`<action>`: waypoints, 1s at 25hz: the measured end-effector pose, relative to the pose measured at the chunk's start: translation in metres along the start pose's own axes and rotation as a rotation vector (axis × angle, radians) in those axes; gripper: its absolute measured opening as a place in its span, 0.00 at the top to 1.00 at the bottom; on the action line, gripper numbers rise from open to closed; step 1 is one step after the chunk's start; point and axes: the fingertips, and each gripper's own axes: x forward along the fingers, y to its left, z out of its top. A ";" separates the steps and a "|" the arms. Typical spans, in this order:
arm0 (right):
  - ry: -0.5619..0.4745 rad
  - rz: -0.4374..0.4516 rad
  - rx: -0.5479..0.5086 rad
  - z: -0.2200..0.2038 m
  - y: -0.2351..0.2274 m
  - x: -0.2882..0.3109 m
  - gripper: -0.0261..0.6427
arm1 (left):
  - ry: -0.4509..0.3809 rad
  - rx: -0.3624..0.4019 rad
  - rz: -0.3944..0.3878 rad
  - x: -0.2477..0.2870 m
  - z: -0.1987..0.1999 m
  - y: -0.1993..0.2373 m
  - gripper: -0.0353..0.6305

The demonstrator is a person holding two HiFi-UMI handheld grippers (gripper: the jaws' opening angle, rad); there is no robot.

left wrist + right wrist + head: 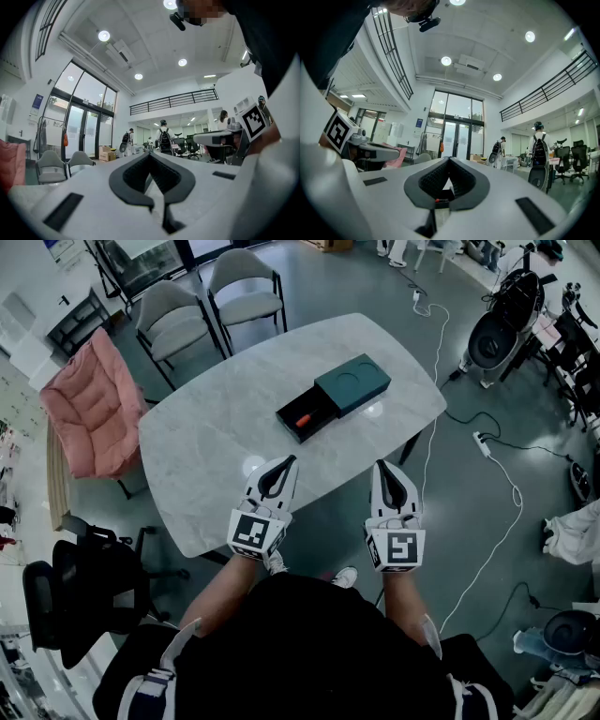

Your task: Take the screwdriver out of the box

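The left gripper (290, 461) and right gripper (382, 465) hovered closed, empty, short of the box (353, 383), whose open drawer bared the screwdriver (303, 419).

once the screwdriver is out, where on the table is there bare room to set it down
The table's whole left half, from the open box to its left edge, is bare. So is the near strip between box and left gripper. Only the far right part, around the box, is crowded.
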 end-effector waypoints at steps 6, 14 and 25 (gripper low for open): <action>0.000 0.006 0.000 -0.004 0.005 0.000 0.93 | 0.003 -0.001 -0.007 0.000 -0.005 -0.003 0.94; -0.026 0.009 0.060 -0.009 -0.009 -0.013 0.93 | -0.011 -0.028 -0.004 0.001 -0.003 -0.016 0.94; -0.031 0.043 0.127 -0.025 -0.057 -0.064 0.93 | 0.049 -0.027 -0.007 0.017 -0.023 -0.082 0.94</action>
